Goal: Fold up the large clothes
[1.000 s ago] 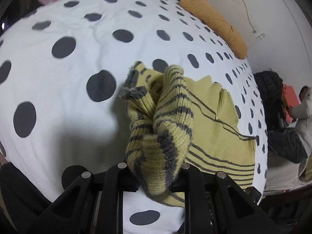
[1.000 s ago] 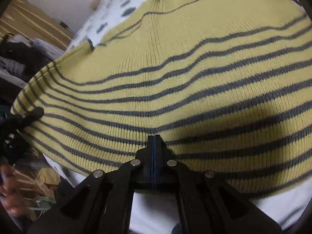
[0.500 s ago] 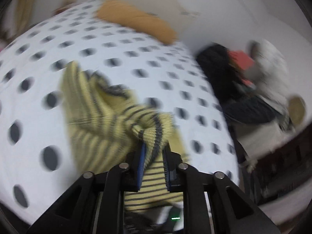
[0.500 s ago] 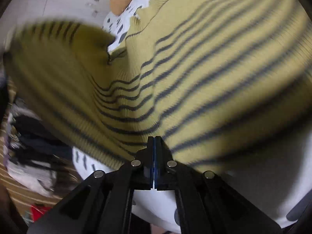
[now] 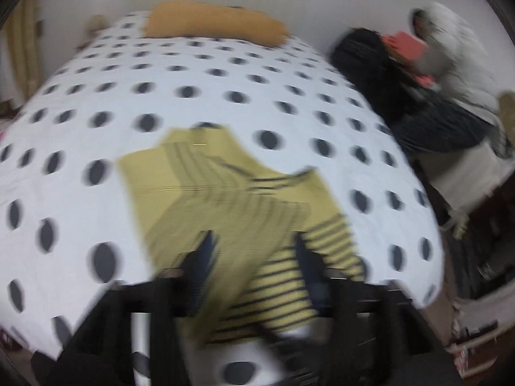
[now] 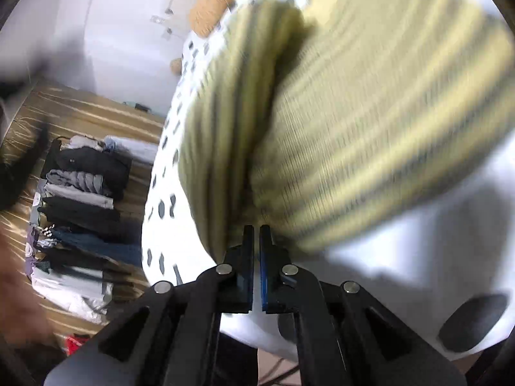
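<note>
I see the yellow striped sweater (image 5: 231, 199) lying partly folded on the polka-dot bed (image 5: 96, 64), near its front edge. My left gripper (image 5: 252, 257) stands wide and empty above it, while my right gripper (image 6: 254, 234) is nearly closed at the hem; whether it pinches knit I cannot tell. The knit looks soft, floppy and fairly heavy, so I judge the ribbed hem or a folded edge the best hold.

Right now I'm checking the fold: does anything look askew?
Yes. The yellow striped sweater lies crooked on the polka-dot bed: a sleeve is thrown diagonally across the body, edges unaligned. Motion blur hides finer detail.
</note>
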### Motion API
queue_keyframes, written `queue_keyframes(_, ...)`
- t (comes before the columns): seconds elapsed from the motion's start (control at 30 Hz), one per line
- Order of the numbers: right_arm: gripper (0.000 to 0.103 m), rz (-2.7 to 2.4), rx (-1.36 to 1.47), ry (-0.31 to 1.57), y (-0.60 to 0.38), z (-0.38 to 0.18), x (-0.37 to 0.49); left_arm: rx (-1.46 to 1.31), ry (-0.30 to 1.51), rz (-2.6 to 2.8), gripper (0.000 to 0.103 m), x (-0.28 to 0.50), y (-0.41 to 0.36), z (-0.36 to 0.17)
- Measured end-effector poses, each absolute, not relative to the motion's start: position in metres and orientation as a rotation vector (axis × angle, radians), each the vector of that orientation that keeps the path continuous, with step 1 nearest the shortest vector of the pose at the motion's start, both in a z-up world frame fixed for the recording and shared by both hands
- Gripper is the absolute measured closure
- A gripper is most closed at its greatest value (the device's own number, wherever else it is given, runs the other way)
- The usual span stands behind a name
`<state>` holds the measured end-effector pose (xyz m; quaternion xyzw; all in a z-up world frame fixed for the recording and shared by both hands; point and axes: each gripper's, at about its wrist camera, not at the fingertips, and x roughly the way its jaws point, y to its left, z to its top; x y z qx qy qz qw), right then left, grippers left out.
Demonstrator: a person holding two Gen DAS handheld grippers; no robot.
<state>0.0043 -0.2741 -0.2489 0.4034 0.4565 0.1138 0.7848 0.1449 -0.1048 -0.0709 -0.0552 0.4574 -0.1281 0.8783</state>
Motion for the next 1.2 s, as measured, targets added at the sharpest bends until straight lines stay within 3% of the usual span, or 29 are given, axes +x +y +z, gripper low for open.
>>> queue_keyframes(0.03, 0.099, 0.238, 0.869, 0.962, -0.277, -0.24, 0.012, -0.119, 0.949, -0.231, 0.032, 0.145, -0.085, -0.076)
queue_keyframes(0.1, 0.081, 0.218, 0.876, 0.921, -0.289, -0.225, 0.03, -0.125, 0.987, -0.174, 0.032, 0.148, -0.049, -0.092)
queue_keyframes(0.13, 0.042, 0.202, 0.869, 0.916, -0.293, -0.22, 0.043, -0.143, 1.018, -0.147, 0.032, 0.151, -0.032, -0.104)
queue_keyframes(0.17, 0.013, 0.189, 0.858, 0.907, -0.295, -0.215, 0.055, -0.166, 1.041, -0.139, 0.032, 0.153, -0.022, -0.114)
queue_keyframes(0.43, 0.013, 0.141, 0.761, 0.977, -0.311, -0.213, 0.134, -0.282, 1.129, -0.127, 0.032, 0.18, 0.016, -0.167)
queue_keyframes(0.5, 0.033, 0.146, 0.783, 1.044, -0.315, -0.227, 0.157, -0.309, 1.138, -0.127, 0.032, 0.186, 0.023, -0.172)
queue_keyframes(0.53, 0.075, 0.177, 0.798, 1.038, -0.317, -0.229, 0.161, -0.333, 1.144, -0.128, 0.031, 0.19, 0.028, -0.176)
queue_keyframes(0.57, 0.079, 0.232, 0.849, 1.055, -0.316, -0.232, 0.167, -0.353, 1.15, -0.129, 0.031, 0.192, 0.032, -0.177)
queue_keyframes(0.87, 0.082, 0.275, 0.873, 0.776, -0.326, -0.142, 0.083, -0.448, 1.167, -0.151, 0.03, 0.205, 0.039, -0.19)
queue_keyframes(0.97, 0.081, 0.081, 0.882, 0.788, -0.36, -0.162, 0.035, -0.431, 1.178, -0.174, 0.03, 0.212, 0.026, -0.196)
queue_keyframes(1.1, 0.083, -0.08, 0.92, 0.906, -0.39, -0.247, 0.008, -0.426, 1.221, -0.22, 0.03, 0.224, 0.002, -0.206)
queue_keyframes(1.2, 0.081, -0.054, 0.971, 0.876, -0.395, -0.234, 0.004, -0.376, 1.216, -0.255, 0.03, 0.231, -0.019, -0.202)
